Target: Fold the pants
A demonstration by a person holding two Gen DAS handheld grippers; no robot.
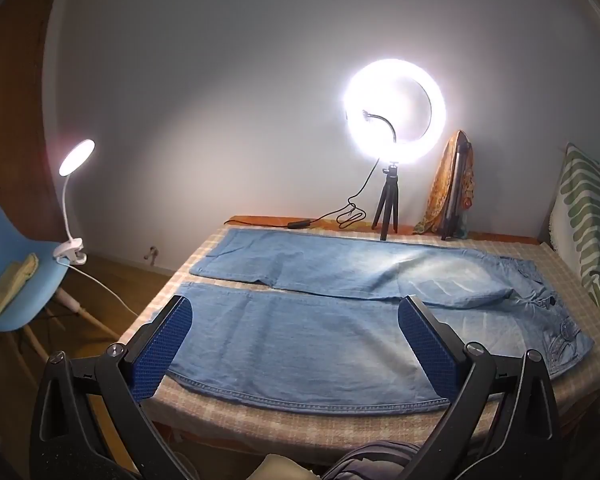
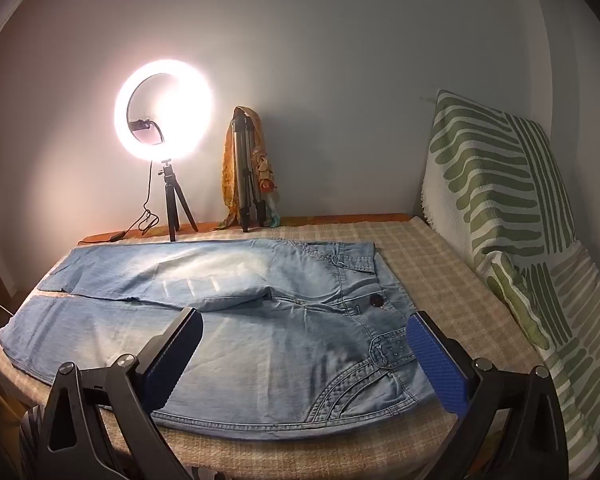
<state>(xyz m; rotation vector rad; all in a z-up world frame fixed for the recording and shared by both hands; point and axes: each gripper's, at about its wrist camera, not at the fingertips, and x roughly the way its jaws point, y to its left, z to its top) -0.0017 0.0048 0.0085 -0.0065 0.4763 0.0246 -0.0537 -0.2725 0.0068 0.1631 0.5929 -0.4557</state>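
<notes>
You work in a dim room lit mostly by the ring light (image 1: pixel 396 114), ahead of your left hand-held gripper (image 1: pixel 296 346) and blown out to pure white glare. A small desk lamp (image 1: pixel 77 157) glows far to its left. Brightness pools on the wall (image 1: pixel 240 80) behind the ring and fades towards the corners. The fisheye bends every edge; the dark rims are soft.

No legible text, label or number anywhere (either wrist view)
</notes>
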